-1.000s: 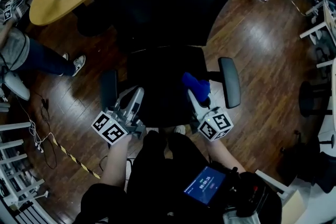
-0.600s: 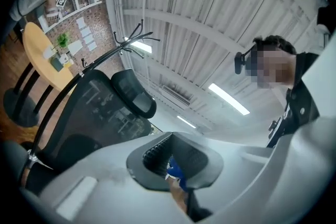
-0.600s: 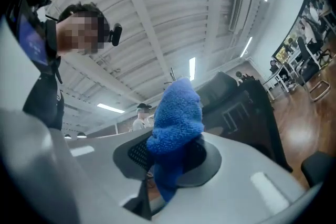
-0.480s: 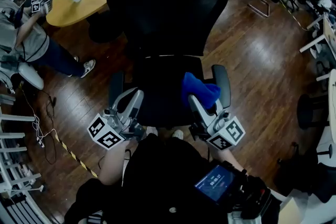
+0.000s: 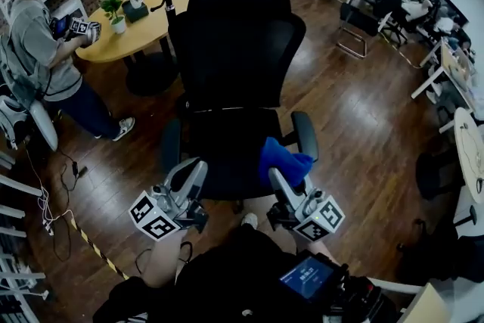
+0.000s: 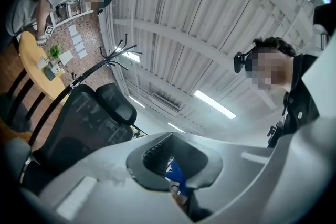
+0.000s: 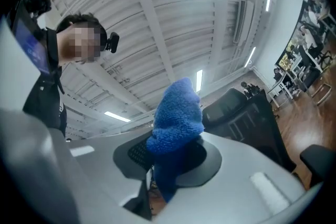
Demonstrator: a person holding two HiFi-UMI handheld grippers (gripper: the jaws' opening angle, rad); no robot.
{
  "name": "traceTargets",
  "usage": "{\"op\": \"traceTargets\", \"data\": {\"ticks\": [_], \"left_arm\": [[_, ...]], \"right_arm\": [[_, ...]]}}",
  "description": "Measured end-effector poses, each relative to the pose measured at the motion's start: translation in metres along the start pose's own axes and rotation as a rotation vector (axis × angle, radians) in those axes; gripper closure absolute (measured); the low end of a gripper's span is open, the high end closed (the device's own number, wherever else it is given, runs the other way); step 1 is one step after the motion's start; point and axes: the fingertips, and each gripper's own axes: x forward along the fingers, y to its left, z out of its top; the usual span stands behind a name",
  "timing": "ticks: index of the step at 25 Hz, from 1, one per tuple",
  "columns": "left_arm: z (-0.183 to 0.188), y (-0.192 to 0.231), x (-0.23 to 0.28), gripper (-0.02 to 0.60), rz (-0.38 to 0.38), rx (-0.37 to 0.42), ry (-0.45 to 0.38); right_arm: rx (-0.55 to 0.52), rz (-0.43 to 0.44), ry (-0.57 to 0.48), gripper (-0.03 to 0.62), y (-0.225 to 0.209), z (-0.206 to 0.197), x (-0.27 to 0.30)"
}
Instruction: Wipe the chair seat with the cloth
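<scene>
While a wooden floor (image 5: 355, 110) is showing around the chair seat (image 5: 219, 159) from the head, only the gripper views are showing the ceiling (image 7: 173, 18) beyond the fingers (image 7: 252, 176), the right gripper (image 5: 276, 176) pinching the cloth (image 5: 283, 155) and the left gripper (image 5: 193, 169) pressed together.

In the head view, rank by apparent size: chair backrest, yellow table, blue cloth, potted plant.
Largest to smallest:
1. chair backrest
2. yellow table
3. blue cloth
4. potted plant
Table and plant are farther off, so they look undersized.
</scene>
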Motion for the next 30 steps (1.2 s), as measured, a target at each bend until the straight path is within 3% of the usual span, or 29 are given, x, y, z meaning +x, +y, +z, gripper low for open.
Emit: {"op": "traceTargets", "data": {"ticks": [5, 11, 19, 30], "left_arm": [[0.007, -0.050, -0.068, 0.591, -0.022, -0.012, -0.008], [-0.005, -0.090, -0.110, 0.591, -0.024, -0.023, -0.007], [-0.018, -0.125, -0.098, 0.591, -0.040, -0.003, -0.021], [-0.032, -0.148, -0.081, 0.591, -0.073, 0.002, -0.008]], "right_arm": [[0.007, -0.031, -0.034, 0.510, 0.074, -0.009, -0.033], [0.020, 0.005, -0.035, 0.510, 0.130, -0.021, -0.061], [0.053, 0.048, -0.039, 0.510, 0.138, -0.009, -0.079], [0.020, 0.057, -0.046, 0.511, 0.144, 0.003, -0.092]]}}
